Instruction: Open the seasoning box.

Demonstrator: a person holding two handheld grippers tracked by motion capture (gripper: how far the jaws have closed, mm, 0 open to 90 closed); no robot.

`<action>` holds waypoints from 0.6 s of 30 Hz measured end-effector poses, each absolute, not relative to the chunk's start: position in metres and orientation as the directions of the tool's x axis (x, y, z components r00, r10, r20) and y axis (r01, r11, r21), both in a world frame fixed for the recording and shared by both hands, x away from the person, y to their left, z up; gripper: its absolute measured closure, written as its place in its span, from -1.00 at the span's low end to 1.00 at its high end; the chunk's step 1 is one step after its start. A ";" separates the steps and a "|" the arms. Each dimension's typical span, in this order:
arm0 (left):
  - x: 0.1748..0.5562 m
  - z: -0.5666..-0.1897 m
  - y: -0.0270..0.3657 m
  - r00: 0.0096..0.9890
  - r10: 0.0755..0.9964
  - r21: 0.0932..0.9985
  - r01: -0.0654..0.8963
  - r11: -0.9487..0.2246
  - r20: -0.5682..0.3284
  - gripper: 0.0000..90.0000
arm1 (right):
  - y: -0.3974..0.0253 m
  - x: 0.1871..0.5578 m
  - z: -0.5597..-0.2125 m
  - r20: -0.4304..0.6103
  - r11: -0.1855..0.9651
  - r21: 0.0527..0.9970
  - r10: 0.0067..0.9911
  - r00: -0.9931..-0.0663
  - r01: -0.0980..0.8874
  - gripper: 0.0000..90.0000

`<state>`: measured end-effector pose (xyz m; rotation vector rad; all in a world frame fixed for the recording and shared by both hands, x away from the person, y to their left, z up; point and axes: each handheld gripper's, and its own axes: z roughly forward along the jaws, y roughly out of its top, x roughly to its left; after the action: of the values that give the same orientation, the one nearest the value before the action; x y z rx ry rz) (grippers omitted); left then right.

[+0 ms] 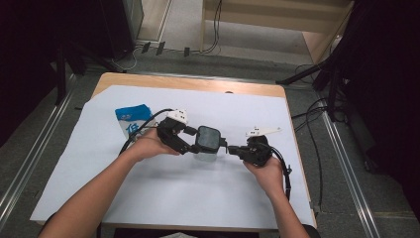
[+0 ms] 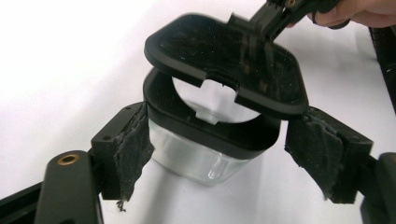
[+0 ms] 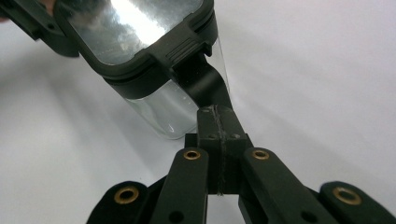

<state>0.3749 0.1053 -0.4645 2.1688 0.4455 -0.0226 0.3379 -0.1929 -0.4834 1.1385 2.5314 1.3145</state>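
As the pictures were catalogued by size, the table (image 1: 297, 163) came first, covered by a white sheet (image 1: 163, 193) that carried everything.

Item: clear container (image 2: 196, 156), black rim, standing upright on the sheet near the middle of the table, between the two grippers.

Item: black lid (image 2: 224, 74), glossy, with a window panel; it sat tilted over the container's mouth, one edge lifted off the rim, not seated.

Item: left gripper (image 1: 190, 141). Its fingers (image 2: 133, 151) stood partly open on either side of the container's body, the padded faces at or just beside the clear wall; firm contact could not be confirmed.

Item: right gripper (image 1: 232, 148). Its fingers (image 3: 219, 140) were pressed together on the lid's tab (image 3: 203, 86), holding the lid at an angle.

Item: blue and white packet (image 1: 132, 119), lying on the sheet behind the left hand (image 1: 148, 146), apart from the work.

Handling note (a judgement): the step in hand appeared to be moving the lid at the container's mouth. It would go best with the left fingers bracing the body squarely while the right kept the tab pinched and moved the lid level, so the container did not tip.

View note: the left gripper view gave the gap between lid and rim and the worn padding; the right gripper view gave the pinch on the tab; the high view placed the packet and both forearms.
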 end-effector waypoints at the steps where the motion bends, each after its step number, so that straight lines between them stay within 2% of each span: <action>1: 0.375 -0.461 0.106 0.936 0.302 0.790 0.322 -0.522 -0.182 -0.43 | -0.193 0.338 -0.483 0.259 0.361 0.731 0.639 -0.724 0.580 1.00; 6: 0.376 -0.454 0.107 0.940 0.282 0.800 0.316 -0.510 -0.191 -0.13 | -0.193 0.338 -0.483 0.260 0.363 0.729 0.637 -0.725 0.580 1.00; 10: 0.375 -0.451 0.104 0.940 0.276 0.801 0.321 -0.505 -0.202 0.00 | -0.193 0.338 -0.484 0.260 0.363 0.730 0.636 -0.726 0.579 1.00; 15: 0.378 -0.448 0.104 0.939 0.259 0.801 0.331 -0.498 -0.227 0.41 | -0.193 0.338 -0.484 0.270 0.356 0.726 0.639 -0.720 0.588 1.00; 18: 0.378 -0.443 0.103 0.945 0.250 0.806 0.314 -0.502 -0.212 0.65 | -0.193 0.339 -0.484 0.274 0.350 0.725 0.643 -0.715 0.593 1.00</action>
<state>0.3784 0.1032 -0.4433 2.1199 0.3985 -0.0829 0.3385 -0.1928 -0.4840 1.1611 2.5328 1.3204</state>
